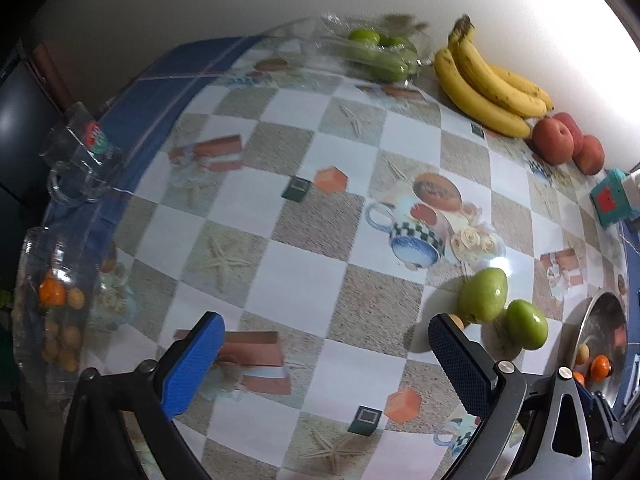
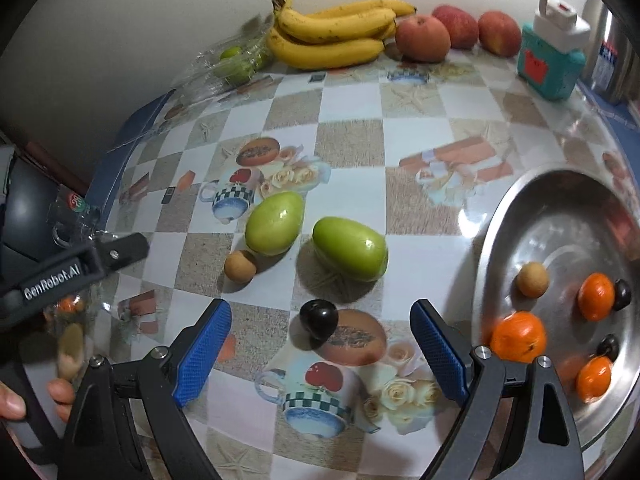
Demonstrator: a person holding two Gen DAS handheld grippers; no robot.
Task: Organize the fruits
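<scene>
Left wrist view: the left gripper (image 1: 324, 364) stands wide, nothing between its blue pads, and points steeply down at a bare checked patch of the table (image 1: 296, 280). The nearest loose fruits are two green fruits (image 1: 502, 308), touching each other, just beyond and to the right of the right-hand pad. A small tan fruit (image 1: 456, 322) peeks out behind that pad, mostly hidden. The steel bowl (image 1: 600, 320) lies at the far right edge, with small orange fruits in it. Bananas (image 1: 486, 88) and red apples (image 1: 568, 142) line the wall, well apart from this gripper. A clear bag at the left edge seems to hold more small orange fruits, though glare blurs it.

Right wrist view: the right gripper (image 2: 320, 356) is also wide and empty. A dark plum-like fruit (image 2: 319, 319) sits on the table almost dead centre between the jaws, just ahead of the pads and not touched by either. It is near round, so no long axis constrains the grasp. The two green fruits lie further ahead; the nearer one lies with its long axis slanting across the view. The bowl is directly right of the right-hand pad and already holds tan, orange and dark fruits.

Judgement: the right hand is the nearer to the dark fruit. A short advance straight down should bracket it, and the bowl then lies close to its right.
</scene>
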